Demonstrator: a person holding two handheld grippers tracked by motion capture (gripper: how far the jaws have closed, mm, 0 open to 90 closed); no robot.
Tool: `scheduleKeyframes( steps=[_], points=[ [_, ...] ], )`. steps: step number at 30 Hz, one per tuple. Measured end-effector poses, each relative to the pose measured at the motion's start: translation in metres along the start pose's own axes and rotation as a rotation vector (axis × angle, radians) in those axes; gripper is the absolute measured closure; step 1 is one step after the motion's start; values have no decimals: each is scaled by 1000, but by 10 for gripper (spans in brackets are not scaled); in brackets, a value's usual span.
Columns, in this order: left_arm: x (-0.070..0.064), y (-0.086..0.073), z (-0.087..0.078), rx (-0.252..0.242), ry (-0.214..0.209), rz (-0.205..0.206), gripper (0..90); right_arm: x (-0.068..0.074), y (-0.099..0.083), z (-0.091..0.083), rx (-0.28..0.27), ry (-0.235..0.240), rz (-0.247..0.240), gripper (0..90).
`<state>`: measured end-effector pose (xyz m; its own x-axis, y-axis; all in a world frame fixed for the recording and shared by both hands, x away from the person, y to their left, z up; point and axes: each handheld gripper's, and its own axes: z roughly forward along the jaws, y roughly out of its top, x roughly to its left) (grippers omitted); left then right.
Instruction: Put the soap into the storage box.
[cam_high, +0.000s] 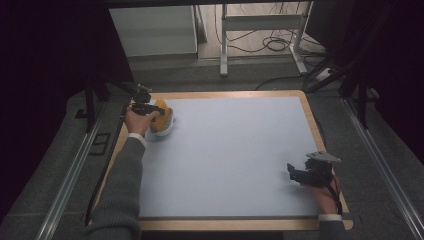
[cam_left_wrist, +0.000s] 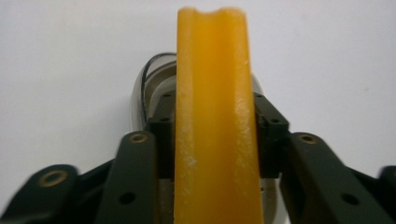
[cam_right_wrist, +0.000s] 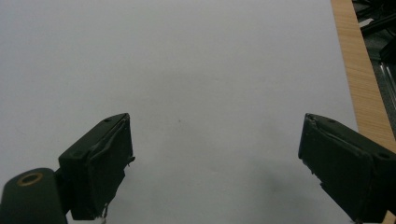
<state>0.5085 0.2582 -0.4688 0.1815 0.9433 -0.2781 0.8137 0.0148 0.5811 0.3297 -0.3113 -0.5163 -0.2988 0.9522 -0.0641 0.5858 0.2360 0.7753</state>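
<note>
Right up against the lens in the left gripper view, an orange piece (cam_left_wrist: 215, 121) runs straight up the middle, its long axis pointing away along the line of the jaws, and the left claw (cam_left_wrist: 215, 126) is clamped on it from both sides, the black pads pressed against its flanks. Behind and beneath it sits a clear rounded container (cam_left_wrist: 148, 88) with a dark line around its rim; whether the orange piece touches it or only hangs over it cannot be told from here. From the high view, the picture widens: the left claw (cam_high: 150, 111) works at the far left corner of the bench (cam_high: 225, 150), with the orange piece (cam_high: 162, 118) and the pale container (cam_high: 161, 132) just beside the person's left hand (cam_high: 136, 121). Over on the other side, the right claw (cam_high: 296, 174) waits near the front right edge, well apart from the action, and the right gripper view shows its jaws spread wide over bare pale surface, holding nothing. So the relation that counts is plain: the orange piece lies far across the bench to the left of the right claw, diagonally away, and the left hand already has it. Any next move looks to belong to the left side, with the right needing a long reach to join in.
</note>
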Motion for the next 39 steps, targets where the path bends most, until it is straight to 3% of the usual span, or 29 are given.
scheduleKeyframes(
  steps=[3,7,12,16,18,20,24,27,30,36,39],
  points=[
    [-4,2,-12,-58,-3,7,443,1,0,1,4,2,-5,101],
    [-2,2,-32,-89,18,24,329,4,0,2,6,11,-13,101],
    [-10,-3,-57,-124,31,120,294,4,1,2,4,11,-13,101],
    [-19,-13,-72,-158,-61,161,270,3,1,0,2,5,-12,101],
    [-23,-19,-77,-162,-74,193,261,3,1,-2,-3,0,-16,101],
    [-29,-27,-84,-177,-59,235,248,2,2,-3,-4,-3,-11,101],
    [-38,-46,-92,-195,-132,265,235,3,1,-1,1,-2,-18,101],
    [-42,-60,-93,-189,-161,285,237,5,2,-2,-4,3,-20,101],
    [-44,-76,-92,-177,-163,311,261,4,3,-4,-8,1,-18,101],
    [-48,-111,-91,-184,-178,319,259,4,3,-4,-9,-1,-21,101],
    [-51,-128,-86,-161,-200,322,252,5,4,-5,-13,-2,-23,101]
  ],
)
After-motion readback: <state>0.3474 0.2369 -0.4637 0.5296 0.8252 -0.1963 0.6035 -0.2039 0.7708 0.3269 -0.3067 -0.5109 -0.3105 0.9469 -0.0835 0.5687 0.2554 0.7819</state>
